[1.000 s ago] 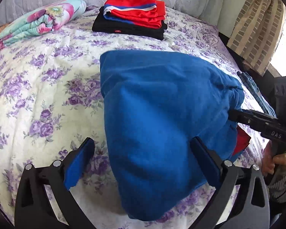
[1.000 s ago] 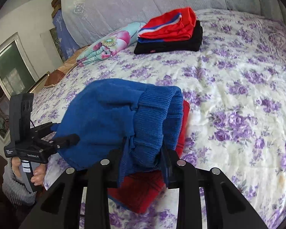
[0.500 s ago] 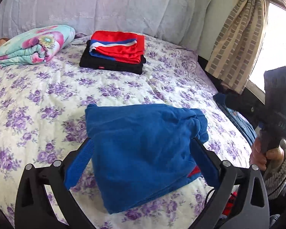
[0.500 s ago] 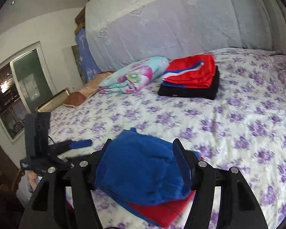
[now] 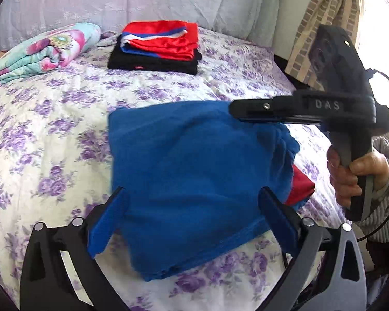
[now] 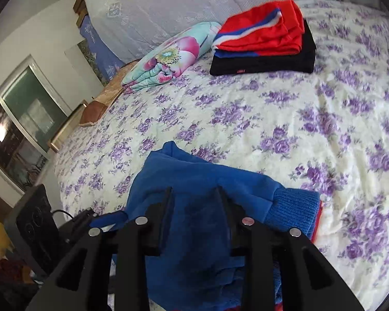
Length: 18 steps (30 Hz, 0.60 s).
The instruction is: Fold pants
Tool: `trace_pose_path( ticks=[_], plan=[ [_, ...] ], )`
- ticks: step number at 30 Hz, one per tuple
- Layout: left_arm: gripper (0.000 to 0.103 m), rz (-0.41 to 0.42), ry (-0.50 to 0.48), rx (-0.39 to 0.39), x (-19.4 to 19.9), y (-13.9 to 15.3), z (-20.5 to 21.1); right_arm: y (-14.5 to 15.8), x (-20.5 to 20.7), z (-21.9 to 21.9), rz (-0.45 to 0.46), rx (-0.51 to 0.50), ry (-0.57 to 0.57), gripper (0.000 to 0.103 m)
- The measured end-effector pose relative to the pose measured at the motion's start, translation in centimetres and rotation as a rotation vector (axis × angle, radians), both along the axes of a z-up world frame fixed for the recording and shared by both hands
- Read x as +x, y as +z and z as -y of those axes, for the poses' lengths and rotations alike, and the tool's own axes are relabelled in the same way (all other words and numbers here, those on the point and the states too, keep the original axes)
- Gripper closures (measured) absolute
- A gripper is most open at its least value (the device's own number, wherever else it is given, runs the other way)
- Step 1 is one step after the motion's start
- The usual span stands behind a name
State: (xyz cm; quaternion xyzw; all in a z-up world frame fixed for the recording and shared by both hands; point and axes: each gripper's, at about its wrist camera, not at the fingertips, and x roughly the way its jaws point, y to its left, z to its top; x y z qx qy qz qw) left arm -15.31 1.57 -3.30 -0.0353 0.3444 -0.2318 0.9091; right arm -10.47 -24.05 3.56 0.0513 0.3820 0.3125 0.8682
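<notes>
The blue pants (image 5: 194, 176) lie folded in a thick square on the flowered bedspread (image 5: 51, 129), on top of a red garment (image 5: 300, 189). My left gripper (image 5: 192, 207) is open wide just above their near edge, and its pads touch nothing. In the left wrist view my right gripper (image 5: 233, 108), held in a hand (image 5: 355, 173), hovers over the pants' far right corner. Seen from the right wrist, the right gripper (image 6: 195, 202) has its jaws closing over the blue pants (image 6: 199, 181). Blue cloth shows in the gap, but none is pinched or lifted. The ribbed cuff (image 6: 293, 207) lies to the right.
A folded red garment on a black one (image 5: 158, 49) sits near the headboard, with a rolled flowered quilt (image 5: 44, 51) to its left. A curtain (image 5: 324, 26) hangs past the bed's right edge. A window (image 6: 26, 119) shows at the left of the right wrist view.
A second ago my right gripper held the pants bunched up by the ribbed cuff. It let go and they now lie flat. Its jaws spread, then narrowed, and both grippers drew back upward.
</notes>
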Motion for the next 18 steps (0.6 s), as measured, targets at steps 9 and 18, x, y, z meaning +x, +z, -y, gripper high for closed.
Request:
trace_pose_path(
  ticks=[9,18],
  plan=[
    [0.005,-0.144,0.169,-0.067,0.8,-2.0,-6.3,0.4,1.9,-12.0,0.029,-0.157,0.191,0.061],
    [0.004,-0.117,0.172,-0.024,0.8,-3.2,-5.8,-2.3,3.9,-10.7,-0.123,-0.048,0.136,0.054]
  ],
)
